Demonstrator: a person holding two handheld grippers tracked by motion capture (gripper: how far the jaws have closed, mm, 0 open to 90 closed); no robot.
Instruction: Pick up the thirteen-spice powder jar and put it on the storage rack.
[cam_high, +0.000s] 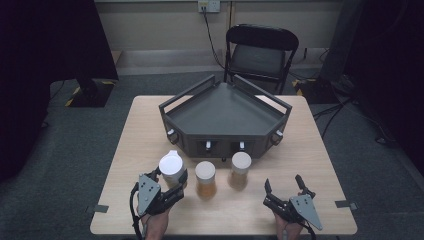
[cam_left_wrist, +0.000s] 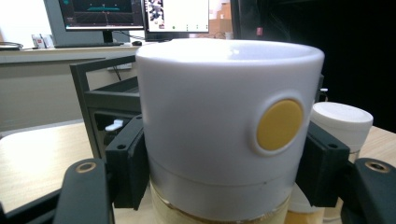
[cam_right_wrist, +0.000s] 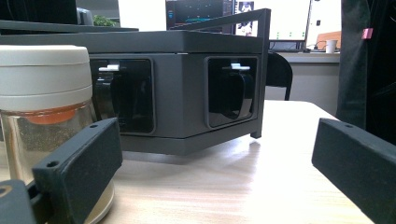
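Three clear jars with white lids stand in a row on the wooden table in front of a dark grey rack (cam_high: 225, 117). My left gripper (cam_high: 172, 179) is shut on the leftmost jar (cam_high: 171, 165). In the left gripper view its black pads (cam_left_wrist: 128, 168) press both sides of that jar's white lid (cam_left_wrist: 205, 116), which has a round yellow button (cam_left_wrist: 279, 125). The middle jar (cam_high: 205, 177) and the right jar (cam_high: 240, 168) stand free. My right gripper (cam_high: 283, 181) rests open near the table's front right. In the right gripper view (cam_right_wrist: 215, 177) nothing sits between its jaws, and a jar (cam_right_wrist: 44, 93) stands just left of them.
The grey rack (cam_right_wrist: 187, 84) has raised rails and dark recessed openings in its front faces. A black folding chair (cam_high: 262, 50) stands behind the table. Bare tabletop (cam_high: 320, 165) lies to the right of the jars.
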